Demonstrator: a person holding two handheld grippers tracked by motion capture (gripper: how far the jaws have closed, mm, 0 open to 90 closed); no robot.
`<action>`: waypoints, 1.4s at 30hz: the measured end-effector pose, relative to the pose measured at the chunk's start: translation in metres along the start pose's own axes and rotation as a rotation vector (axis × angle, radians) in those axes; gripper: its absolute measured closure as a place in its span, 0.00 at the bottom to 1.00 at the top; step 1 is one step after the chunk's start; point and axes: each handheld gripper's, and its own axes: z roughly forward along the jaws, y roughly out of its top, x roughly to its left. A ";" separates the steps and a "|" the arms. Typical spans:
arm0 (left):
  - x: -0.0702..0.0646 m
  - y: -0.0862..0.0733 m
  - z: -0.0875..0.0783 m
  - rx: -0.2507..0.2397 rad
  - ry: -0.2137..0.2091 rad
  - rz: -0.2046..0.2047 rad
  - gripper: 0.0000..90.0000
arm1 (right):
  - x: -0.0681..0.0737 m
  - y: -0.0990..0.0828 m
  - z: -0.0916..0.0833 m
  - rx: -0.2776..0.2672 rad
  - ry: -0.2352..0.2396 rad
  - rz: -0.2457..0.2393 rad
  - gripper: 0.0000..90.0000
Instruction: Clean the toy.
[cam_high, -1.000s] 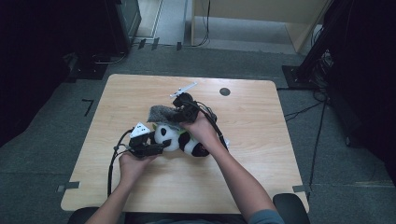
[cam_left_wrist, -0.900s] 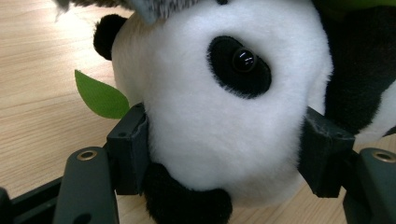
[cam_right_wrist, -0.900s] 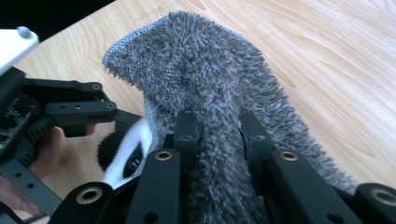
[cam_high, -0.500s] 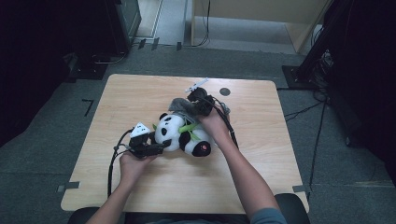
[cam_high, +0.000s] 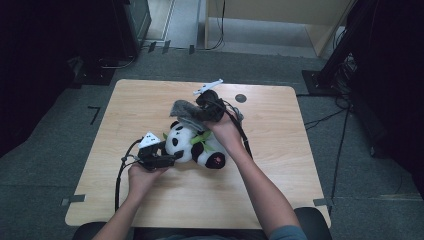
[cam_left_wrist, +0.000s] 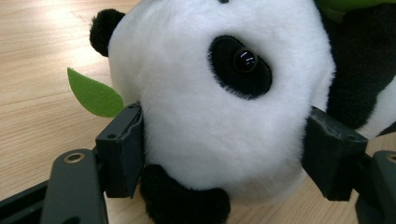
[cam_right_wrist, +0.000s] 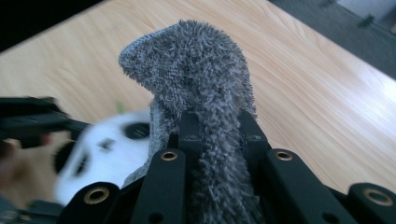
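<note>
A black-and-white panda plush (cam_high: 194, 144) lies on the wooden table (cam_high: 280, 165) near its middle, with green felt leaves (cam_left_wrist: 94, 94) by its head. My left gripper (cam_high: 167, 159) is shut on the panda's head (cam_left_wrist: 219, 98), one jaw pressing each side of the white fur. My right gripper (cam_high: 197, 116) hangs just above and behind the panda, shut on a fuzzy grey cloth (cam_right_wrist: 205, 88). The cloth (cam_high: 184, 110) sticks up out of the jaws and droops toward the panda.
A small dark round mark (cam_high: 240, 98) sits near the table's far edge. Cables (cam_high: 121, 172) trail from both grippers toward the near edge. Grey carpet and dark equipment surround the table; a pale cabinet (cam_high: 280, 20) stands beyond it.
My right gripper has lifted the grey cloth up and away from the panda toward the far side. The panda's head has come into view; the left gripper has held still on it.
</note>
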 end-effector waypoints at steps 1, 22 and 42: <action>0.000 0.000 0.000 -0.005 0.000 -0.005 0.27 | 0.000 0.000 0.000 0.000 0.000 0.000 0.86; -0.001 0.000 0.000 -0.014 0.008 -0.003 0.29 | 0.030 -0.021 0.029 0.005 0.075 -0.048 0.85; 0.001 -0.001 0.000 -0.022 -0.005 -0.022 0.31 | -0.030 -0.036 0.003 0.050 -0.094 0.011 0.86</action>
